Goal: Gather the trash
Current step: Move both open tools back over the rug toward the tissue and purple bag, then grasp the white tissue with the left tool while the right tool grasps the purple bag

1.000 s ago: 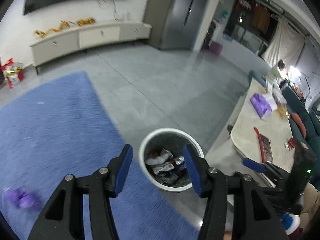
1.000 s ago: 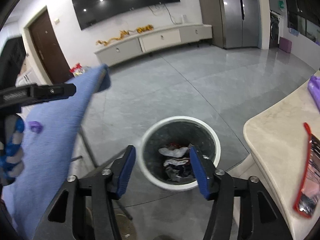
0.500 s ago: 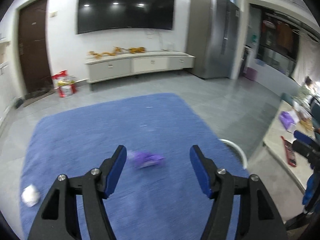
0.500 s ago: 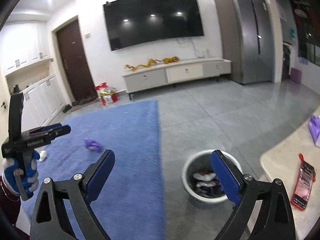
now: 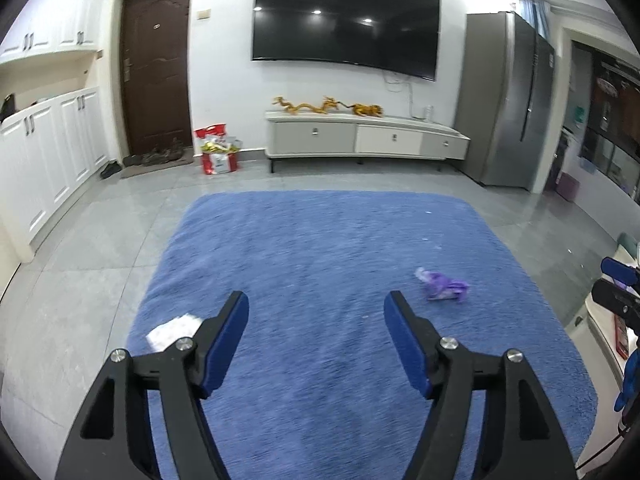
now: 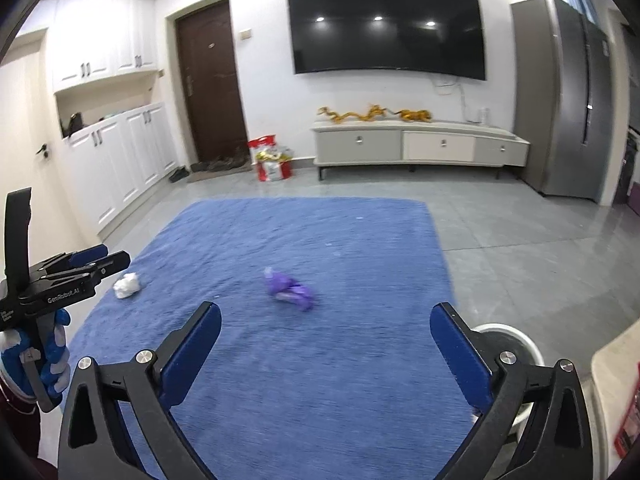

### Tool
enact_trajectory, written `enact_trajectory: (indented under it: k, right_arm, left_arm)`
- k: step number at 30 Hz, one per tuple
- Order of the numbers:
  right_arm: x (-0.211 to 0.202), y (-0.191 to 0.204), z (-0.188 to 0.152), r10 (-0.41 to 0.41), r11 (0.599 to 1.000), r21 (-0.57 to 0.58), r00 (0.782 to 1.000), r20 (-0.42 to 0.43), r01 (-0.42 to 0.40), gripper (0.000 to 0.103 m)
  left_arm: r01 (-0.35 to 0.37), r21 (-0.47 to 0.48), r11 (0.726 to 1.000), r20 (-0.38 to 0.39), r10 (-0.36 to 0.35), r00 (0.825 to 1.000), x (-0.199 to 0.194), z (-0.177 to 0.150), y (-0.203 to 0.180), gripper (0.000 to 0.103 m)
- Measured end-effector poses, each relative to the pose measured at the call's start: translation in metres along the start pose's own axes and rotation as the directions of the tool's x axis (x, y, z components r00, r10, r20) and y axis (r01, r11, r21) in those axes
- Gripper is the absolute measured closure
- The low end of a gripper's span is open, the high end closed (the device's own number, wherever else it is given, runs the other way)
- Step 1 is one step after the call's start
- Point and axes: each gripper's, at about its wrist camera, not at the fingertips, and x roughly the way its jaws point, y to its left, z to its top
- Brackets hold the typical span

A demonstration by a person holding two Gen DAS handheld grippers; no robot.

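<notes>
Black tongs (image 6: 326,324) w/ blue pads, silver screws, blue-white glove (image 6: 52,364)

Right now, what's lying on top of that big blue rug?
On the blue rug lie a crumpled purple wrapper and a white paper wad, apart from each other. The rug's near edge is hidden behind the gripper arms, so anything there can't be seen.

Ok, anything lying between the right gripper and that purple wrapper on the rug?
Nothing: in the right wrist view only bare blue rug lies between the open right gripper and the purple wrapper.
</notes>
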Motion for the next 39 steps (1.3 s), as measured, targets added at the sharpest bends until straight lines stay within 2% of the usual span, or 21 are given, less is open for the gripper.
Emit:
enact_trajectory:
  k: [9,13,18,23,25,28,39]
  right_arm:
    - [0.016,0.044,0.007,0.085,0.994,-0.062,0.996,-0.014,-0.086,0.000]
    - [0.026,0.051,0.012,0.107,0.992,-0.071,0.994,-0.010,-0.107,0.000]
    - [0.051,0.054,0.014,0.116,0.990,-0.080,0.992,-0.047,-0.119,0.000]
    - [0.084,0.051,0.010,0.120,0.986,-0.100,0.987,-0.110,-0.131,0.000]
    - [0.098,0.050,0.008,0.098,0.985,-0.127,0.985,-0.140,-0.116,0.000]
    - [0.117,0.043,0.006,0.106,0.985,-0.116,0.979,-0.173,-0.128,0.000]
    - [0.175,0.037,0.007,0.106,0.979,-0.143,0.963,-0.246,-0.145,0.000]
  left_arm:
    - [-0.053,-0.065,0.996,-0.016,0.052,0.999,-0.009,-0.023,0.042,0.031]
    - [-0.084,-0.077,0.993,-0.040,0.081,0.996,-0.001,-0.027,0.053,0.027]
    - [-0.101,-0.121,0.987,-0.075,0.092,0.993,0.016,-0.033,0.079,0.025]
    - [-0.081,-0.187,0.979,-0.105,0.062,0.993,0.028,-0.045,0.116,0.025]
    - [-0.069,-0.190,0.979,-0.135,0.043,0.990,0.035,-0.053,0.131,0.025]
    - [-0.052,-0.190,0.980,-0.169,0.019,0.985,0.045,-0.059,0.144,0.025]
    - [-0.054,-0.189,0.981,-0.246,0.006,0.969,0.101,-0.050,0.143,0.027]
